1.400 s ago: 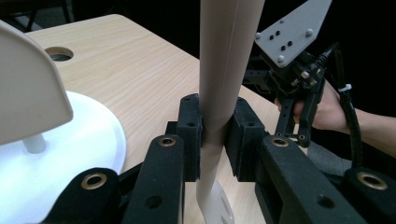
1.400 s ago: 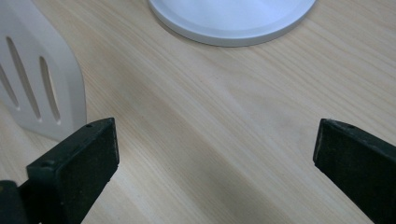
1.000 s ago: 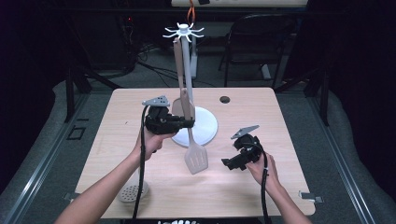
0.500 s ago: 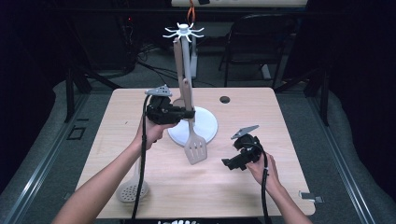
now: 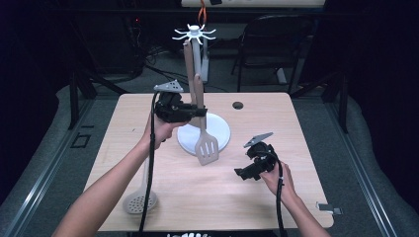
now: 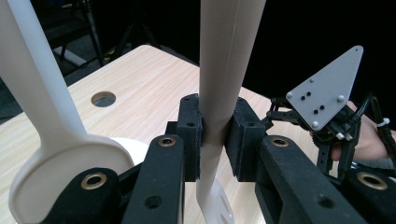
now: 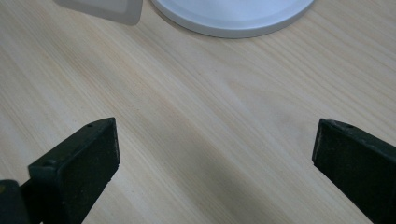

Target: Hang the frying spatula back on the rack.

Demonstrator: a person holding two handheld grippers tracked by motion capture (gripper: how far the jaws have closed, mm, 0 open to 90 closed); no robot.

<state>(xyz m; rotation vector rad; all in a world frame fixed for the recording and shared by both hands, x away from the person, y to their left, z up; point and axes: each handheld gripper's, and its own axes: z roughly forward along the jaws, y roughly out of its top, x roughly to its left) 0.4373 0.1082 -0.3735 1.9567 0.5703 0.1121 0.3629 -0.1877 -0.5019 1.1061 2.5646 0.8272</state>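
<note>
The left gripper (image 5: 195, 112), at centre left of the high view, is clamped on the handle of the slotted spatula (image 5: 206, 147); in the left gripper view both pads press the handle (image 6: 219, 84) from either side. The spatula hangs with its long axis near vertical, blade low over the front rim of the white stand base (image 5: 222, 129) and handle top reaching up toward the hook crown (image 5: 194, 33) at upper centre of the frame. The coming move likely turns on this gap: the handle end lies below the crown and close beside the stand post (image 5: 188, 64), so the lift is mainly upward. The left gripper is the working one. The right gripper (image 5: 247, 174), lower right of centre, rests released over bare table (image 7: 210, 116), jaws wide apart. A skimmer (image 5: 139, 201) lies at lower left.
</note>
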